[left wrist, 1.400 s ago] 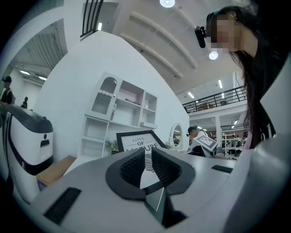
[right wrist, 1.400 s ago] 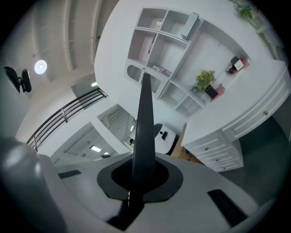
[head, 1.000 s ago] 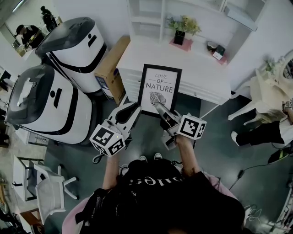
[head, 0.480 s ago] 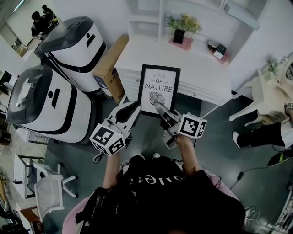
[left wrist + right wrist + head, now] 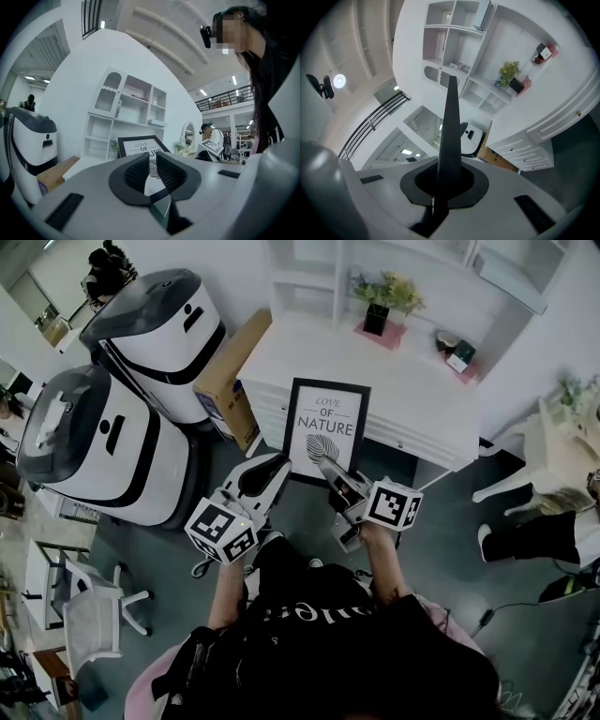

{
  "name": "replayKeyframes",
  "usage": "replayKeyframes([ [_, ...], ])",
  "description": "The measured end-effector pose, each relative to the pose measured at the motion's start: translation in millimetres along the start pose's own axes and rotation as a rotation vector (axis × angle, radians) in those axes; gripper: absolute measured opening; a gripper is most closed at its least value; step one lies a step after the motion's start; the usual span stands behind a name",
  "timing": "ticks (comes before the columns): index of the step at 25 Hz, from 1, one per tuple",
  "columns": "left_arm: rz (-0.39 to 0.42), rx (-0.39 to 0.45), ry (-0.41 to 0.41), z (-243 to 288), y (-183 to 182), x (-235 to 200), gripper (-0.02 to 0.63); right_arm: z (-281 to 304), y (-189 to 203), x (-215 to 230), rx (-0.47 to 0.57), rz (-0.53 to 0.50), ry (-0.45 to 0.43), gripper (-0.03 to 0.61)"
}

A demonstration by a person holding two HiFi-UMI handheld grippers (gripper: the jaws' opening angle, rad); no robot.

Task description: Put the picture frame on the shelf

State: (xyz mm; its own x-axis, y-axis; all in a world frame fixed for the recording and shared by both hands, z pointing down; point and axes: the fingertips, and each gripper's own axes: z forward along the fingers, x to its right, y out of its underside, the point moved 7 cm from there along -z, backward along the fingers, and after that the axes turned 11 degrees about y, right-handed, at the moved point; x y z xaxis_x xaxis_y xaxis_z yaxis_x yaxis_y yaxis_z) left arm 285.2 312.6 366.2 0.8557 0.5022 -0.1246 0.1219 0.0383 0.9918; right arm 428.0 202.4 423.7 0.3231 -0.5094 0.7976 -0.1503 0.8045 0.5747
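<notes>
The picture frame [image 5: 326, 427] was held upright with its print toward the person, above the floor just near of the white cabinet top [image 5: 412, 399] and not yet on the shelf unit [image 5: 309, 277]. Its lower rail was clamped edge-on in the right gripper [image 5: 325, 465], whose jaws were closed on the dark edge. The left gripper [image 5: 277, 465] stood narrow at the lower left corner, seemingly pinched on it. For this step to be done well, the frame would best be held vertical and level between both grips and lifted clear of the cabinet's near edge. It would then need to be carried far enough in that its foot could be set flat before either grip was loosened. The potted plant [image 5: 384, 298] and the small dark box [image 5: 459, 351] at the far right of the top should be avoided. The open shelf compartments were seen mostly bare, with a few small unidentifiable items in one. The contents of the cardboard box [image 5: 225, 381] at the left were not shown.
</notes>
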Motion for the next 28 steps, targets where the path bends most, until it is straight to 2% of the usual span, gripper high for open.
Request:
replayKeyframes([
  [7, -0.002, -0.005, -0.021, 6, 0, -17, 0.057, 20, -8, 11, -0.017, 0.025, -0.004, 0.054],
  [11, -0.005, -0.008, -0.015, 6, -6, -53, 0.057, 55, -19, 5, -0.018, 0.026, -0.012, 0.054],
  [16, -0.018, 0.005, -0.007, 6, 5, -92, 0.057, 85, -19, 18, -0.019, 0.021, 0.025, 0.054],
  [21, -0.017, -0.009, 0.053, 11, -10, -158, 0.057, 143, -43, 13, -0.006, 0.035, 0.051, 0.054],
  [25, 0.014, -0.013, 0.078, 2, -25, -215, 0.057, 196, -59, 4, 0.008, 0.037, 0.042, 0.054],
  [28, 0.014, -0.014, 0.09, -5, -30, -253, 0.057, 228, -67, 4, 0.015, 0.043, 0.084, 0.054],
])
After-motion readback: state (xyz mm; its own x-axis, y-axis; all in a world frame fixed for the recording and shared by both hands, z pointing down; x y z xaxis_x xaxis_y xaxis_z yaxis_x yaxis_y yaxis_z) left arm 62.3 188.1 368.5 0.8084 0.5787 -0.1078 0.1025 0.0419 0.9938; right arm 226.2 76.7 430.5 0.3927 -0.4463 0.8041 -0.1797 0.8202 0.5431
